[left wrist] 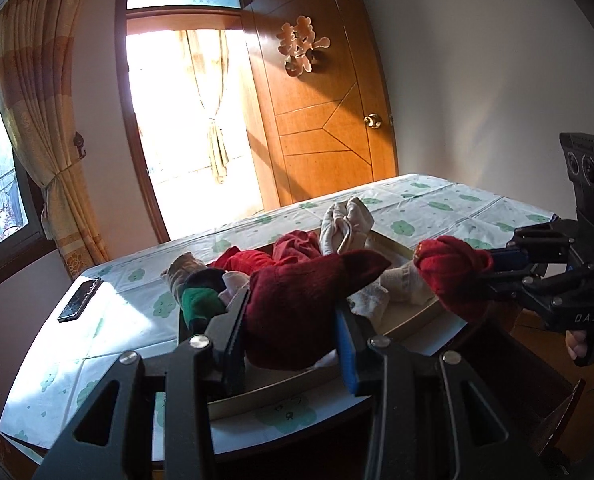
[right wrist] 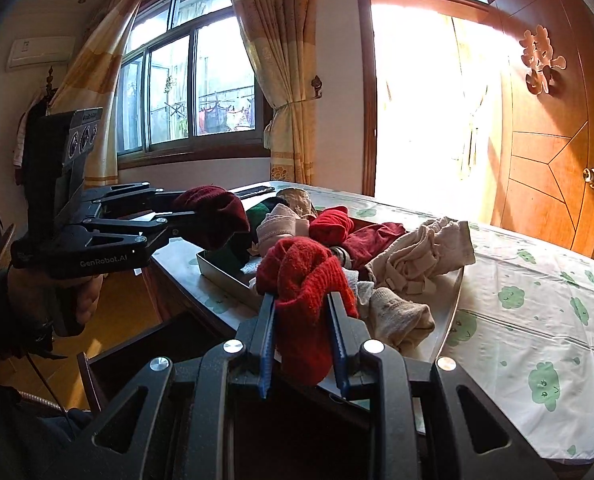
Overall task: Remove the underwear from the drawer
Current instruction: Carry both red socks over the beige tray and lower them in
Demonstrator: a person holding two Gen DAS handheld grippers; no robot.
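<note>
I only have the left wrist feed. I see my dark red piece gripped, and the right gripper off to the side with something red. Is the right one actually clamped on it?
Observer: Yes. The right gripper is shut on a bright red knit piece, held between both fingers.
Operator: Anything lying beyond the tray on that side?
Observer: A beige garment hangs over the tray rim onto the tablecloth.
Operator: Is my left grip solid?
Observer: The left gripper is shut on the dark red piece, lifted above the tray.
</note>
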